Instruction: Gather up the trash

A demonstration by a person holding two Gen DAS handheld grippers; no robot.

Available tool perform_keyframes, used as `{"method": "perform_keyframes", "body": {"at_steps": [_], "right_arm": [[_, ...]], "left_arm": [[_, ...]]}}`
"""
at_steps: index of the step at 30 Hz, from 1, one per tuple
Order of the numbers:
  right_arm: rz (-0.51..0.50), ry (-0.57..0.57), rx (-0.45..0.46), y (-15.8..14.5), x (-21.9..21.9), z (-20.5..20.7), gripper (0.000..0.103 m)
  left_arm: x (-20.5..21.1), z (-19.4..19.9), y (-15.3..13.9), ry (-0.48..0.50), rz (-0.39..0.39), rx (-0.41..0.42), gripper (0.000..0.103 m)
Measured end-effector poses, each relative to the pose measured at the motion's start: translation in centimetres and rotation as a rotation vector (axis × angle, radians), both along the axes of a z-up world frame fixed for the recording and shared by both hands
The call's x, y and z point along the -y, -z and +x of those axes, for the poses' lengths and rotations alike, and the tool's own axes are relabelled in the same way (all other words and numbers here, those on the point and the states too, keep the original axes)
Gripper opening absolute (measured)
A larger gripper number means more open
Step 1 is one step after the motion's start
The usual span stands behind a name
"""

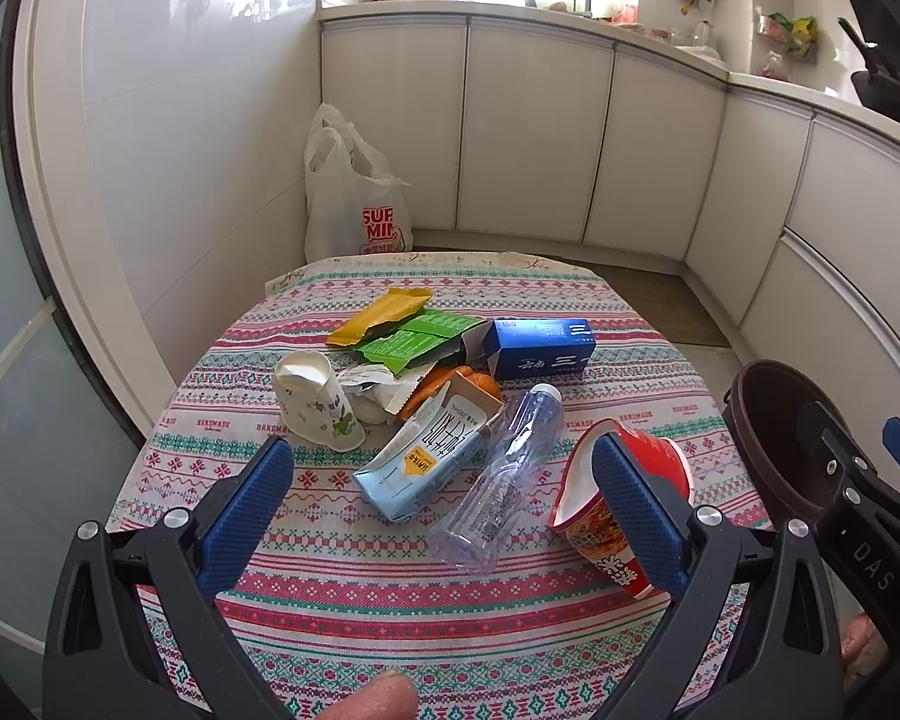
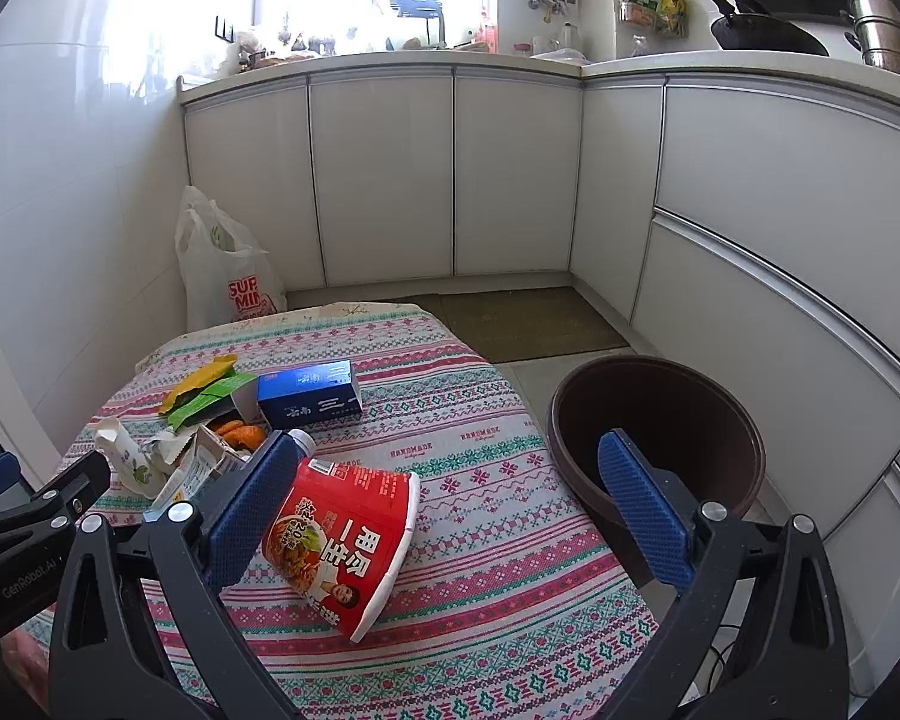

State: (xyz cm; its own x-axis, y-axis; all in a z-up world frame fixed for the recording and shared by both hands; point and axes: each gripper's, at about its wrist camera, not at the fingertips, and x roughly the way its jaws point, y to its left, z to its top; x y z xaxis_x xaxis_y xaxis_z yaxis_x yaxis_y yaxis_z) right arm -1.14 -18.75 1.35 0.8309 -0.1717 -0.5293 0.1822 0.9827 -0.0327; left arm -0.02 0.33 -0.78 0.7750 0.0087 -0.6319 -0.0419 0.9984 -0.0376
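Note:
Trash lies on a table with a patterned cloth (image 1: 390, 588): a red noodle cup (image 1: 624, 504) on its side, also in the right wrist view (image 2: 342, 546), a clear plastic bottle (image 1: 504, 480), a pale blue carton (image 1: 426, 462), a white paper cup (image 1: 312, 402), a dark blue box (image 1: 540, 348), green (image 1: 414, 342) and yellow (image 1: 378, 315) wrappers. My left gripper (image 1: 444, 510) is open above the carton and bottle. My right gripper (image 2: 450, 510) is open, the noodle cup by its left finger. A brown bin (image 2: 660, 438) stands right of the table.
A white plastic bag (image 1: 354, 204) stands on the floor behind the table by the wall. White cabinets (image 2: 390, 180) line the back and right. A brown mat (image 2: 522, 318) lies on the floor. Orange peel (image 1: 450, 384) sits among the trash.

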Motion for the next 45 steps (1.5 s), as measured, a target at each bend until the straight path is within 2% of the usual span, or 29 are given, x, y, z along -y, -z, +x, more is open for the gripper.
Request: {"method": "perform_keyframes", "body": {"at_steps": [16,21,24,29,33,36,39,42,45], "right_arm": [[0.002,0.001,-0.013,0.5,0.1,0.1,0.096],[0.034,-0.012,-0.052,0.9,0.1,0.6,0.096],[0.129,-0.041,-0.139,1.8,0.8,1.5,0.096],[0.303,-0.057,-0.286,3.3,2.3,2.8,0.096],[0.382,-0.037,-0.337,2.5,3.6,3.3,0.096],[0.380,-0.044,-0.324,0.3,4.0,3.6,0.096],[0.303,-0.060,-0.327,-1.6,3.5,4.7,0.096],[0.249,-0.042,-0.328,-1.7,3.4,5.8,0.096],[0.268,-0.019,-0.344,-0.5,4.2,6.5,0.096]], "left_arm": [[0.0,0.3,0.3,-0.006,0.004,-0.017,0.097],[-0.4,0.6,0.6,-0.013,-0.012,-0.040,0.097],[-1.2,1.2,1.0,-0.024,-0.054,-0.077,0.097],[-3.8,2.6,2.1,-0.061,-0.166,-0.171,0.097],[-6.6,4.4,2.8,-0.138,-0.260,-0.253,0.097],[-8.3,5.7,2.6,-0.167,-0.313,-0.293,0.097],[-9.2,7.0,1.5,-0.165,-0.330,-0.300,0.097],[-8.8,8.2,0.4,-0.140,-0.291,-0.277,0.097],[-9.1,8.9,0.8,-0.151,-0.344,-0.281,0.097]]}}
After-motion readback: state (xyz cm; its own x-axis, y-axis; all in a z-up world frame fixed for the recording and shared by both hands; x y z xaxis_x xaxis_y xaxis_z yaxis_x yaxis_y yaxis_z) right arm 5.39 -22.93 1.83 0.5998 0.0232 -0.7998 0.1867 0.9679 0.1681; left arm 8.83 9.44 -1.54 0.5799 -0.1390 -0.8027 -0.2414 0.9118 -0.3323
